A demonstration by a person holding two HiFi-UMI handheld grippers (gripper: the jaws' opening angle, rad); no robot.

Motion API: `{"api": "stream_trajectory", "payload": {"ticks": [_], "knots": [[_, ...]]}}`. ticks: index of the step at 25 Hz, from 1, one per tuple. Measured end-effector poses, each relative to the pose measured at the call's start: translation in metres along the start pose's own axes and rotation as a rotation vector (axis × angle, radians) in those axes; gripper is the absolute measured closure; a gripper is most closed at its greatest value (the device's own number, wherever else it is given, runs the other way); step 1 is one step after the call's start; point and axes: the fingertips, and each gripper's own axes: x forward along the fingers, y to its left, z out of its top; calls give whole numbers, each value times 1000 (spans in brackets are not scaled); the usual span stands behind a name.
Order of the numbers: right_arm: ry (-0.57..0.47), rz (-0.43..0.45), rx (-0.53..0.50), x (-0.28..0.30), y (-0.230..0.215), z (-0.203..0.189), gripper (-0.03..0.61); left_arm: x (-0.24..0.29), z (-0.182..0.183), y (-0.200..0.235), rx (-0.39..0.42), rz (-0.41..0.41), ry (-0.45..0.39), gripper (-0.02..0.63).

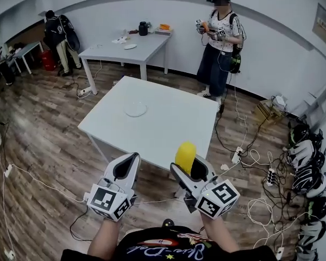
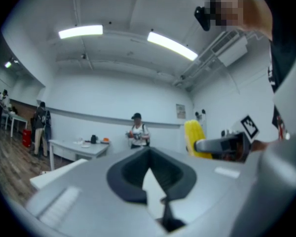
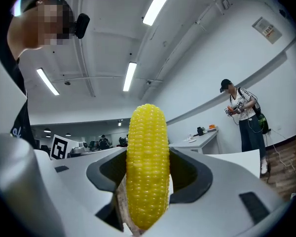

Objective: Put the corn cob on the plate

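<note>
Holding corn cob [image 3: 148,164] upright, right gripper [image 1: 188,170] has jaws clamped on cob's lower part, with kernelled tip poking up free. Low grip probably chosen so cob can be laid down without jaws striking plate. Cob in air by white table's [image 1: 174,129] near edge, apparently not over it yet. Small round plate [image 1: 136,109] near table's middle, well apart from cob. Left gripper [image 1: 125,172] alongside, jaws together, nothing between; idle, likely just out of way. Carry to plate not yet done.

Bare white table [image 1: 174,121] all round plate [image 1: 136,109], near edge open
</note>
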Motion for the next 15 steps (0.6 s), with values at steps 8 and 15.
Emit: {"api": "stream_trajectory", "payload": {"ticks": [8, 15], "knots": [[46, 56, 68, 31, -28, -22, 319, 10, -28, 15, -4, 43, 86, 615], [112, 45, 73, 79, -63, -28, 319, 45, -42, 77, -24, 87, 97, 615]]}}
